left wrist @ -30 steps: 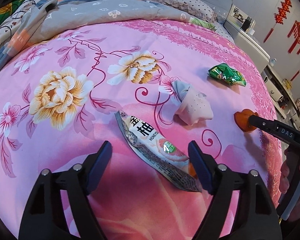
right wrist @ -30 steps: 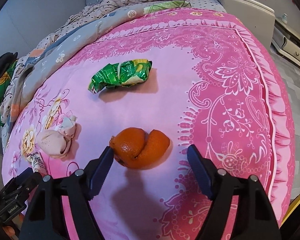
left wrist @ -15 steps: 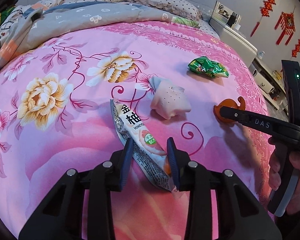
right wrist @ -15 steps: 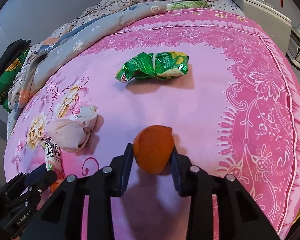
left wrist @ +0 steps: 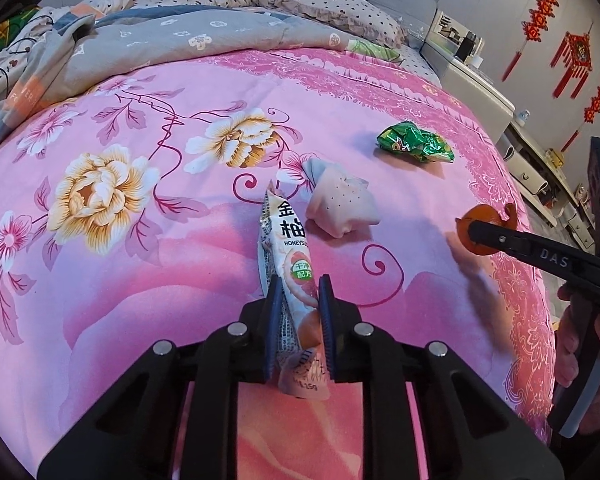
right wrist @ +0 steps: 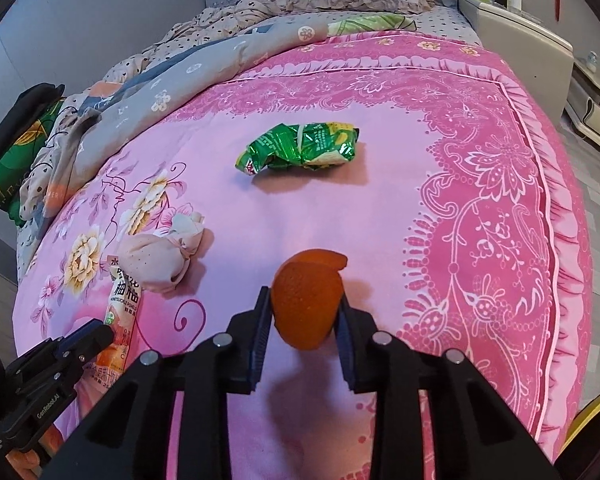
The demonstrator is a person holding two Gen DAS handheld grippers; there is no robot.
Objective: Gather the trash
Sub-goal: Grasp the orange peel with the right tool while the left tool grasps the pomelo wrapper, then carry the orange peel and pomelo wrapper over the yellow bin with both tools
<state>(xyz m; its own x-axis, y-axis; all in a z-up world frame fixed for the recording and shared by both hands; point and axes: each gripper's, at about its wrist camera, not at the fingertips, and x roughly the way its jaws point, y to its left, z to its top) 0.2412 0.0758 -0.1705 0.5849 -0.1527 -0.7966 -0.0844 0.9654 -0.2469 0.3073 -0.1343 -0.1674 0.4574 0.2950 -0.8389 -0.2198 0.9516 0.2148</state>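
My left gripper [left wrist: 299, 286] is closing on a white and orange snack wrapper [left wrist: 288, 236]; its pads press the wrapper's lower half, and the top end sticks up off the pink bedspread [left wrist: 140, 280]. My right gripper [right wrist: 302, 300] is closing on a piece of orange peel [right wrist: 306, 300], pinched between both pads and lifted just off the cover. A crumpled green wrapper [right wrist: 300, 150] lies farther up the bed. A bunched beige cloth [right wrist: 156, 258] sits between the two grippers. In the left wrist view the right gripper [left wrist: 470, 230] shows with the orange peel [left wrist: 466, 222].
A grey quilt [left wrist: 180, 44] and dotted pillows [left wrist: 340, 12] are heaped at the head of the bed. A white bedside cabinet [right wrist: 520, 36] stands at the right. The bed's frilled edge [right wrist: 568, 240] drops to the floor on the right. A hand [left wrist: 572, 344] holds the right gripper's handle.
Both grippers went from wide open to shut. The left one closed on the snack wrapper and tipped it upright. The right one closed on the orange peel and raised it slightly.
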